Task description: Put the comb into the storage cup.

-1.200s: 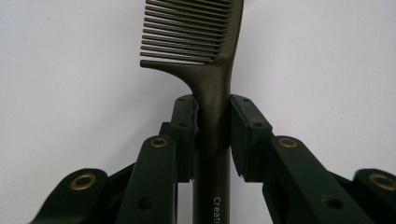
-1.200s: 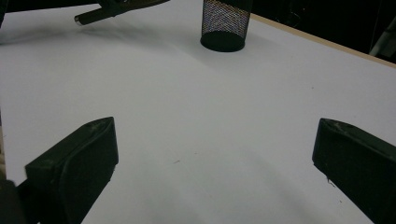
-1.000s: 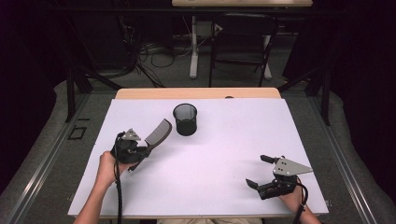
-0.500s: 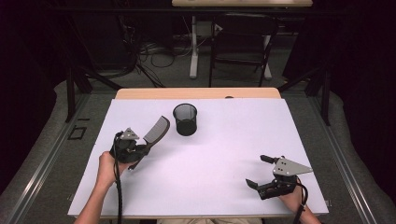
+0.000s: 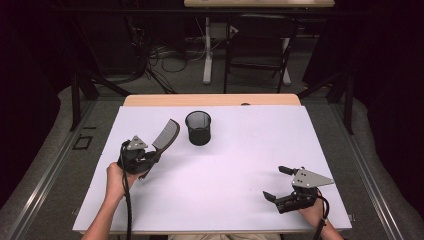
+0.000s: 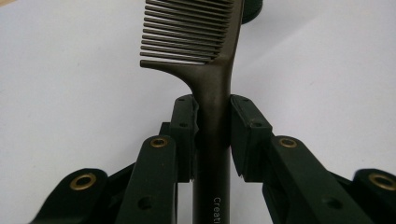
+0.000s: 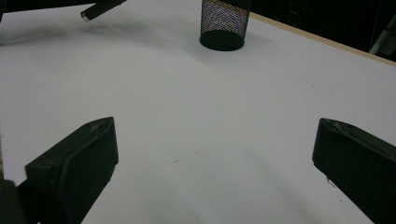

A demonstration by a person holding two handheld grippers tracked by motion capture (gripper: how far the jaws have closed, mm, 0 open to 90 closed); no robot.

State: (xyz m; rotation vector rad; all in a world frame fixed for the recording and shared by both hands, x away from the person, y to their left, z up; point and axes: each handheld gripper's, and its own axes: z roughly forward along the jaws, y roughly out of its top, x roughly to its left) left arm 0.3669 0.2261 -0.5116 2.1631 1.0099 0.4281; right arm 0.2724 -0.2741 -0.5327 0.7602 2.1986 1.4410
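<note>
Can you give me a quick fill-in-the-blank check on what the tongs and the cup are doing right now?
1. The left tongs are shut on the handle of a dark ____.
2. The right tongs stand ____, with nothing between them.
3. The black mesh cup stands ____ on the white table.
4. The teeth end of the comb points toward the ____.

Missing words: comb; open; upright; cup

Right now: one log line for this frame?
left gripper: shut on comb handle | right gripper: open, idle | mesh cup: upright beyond the comb
</note>
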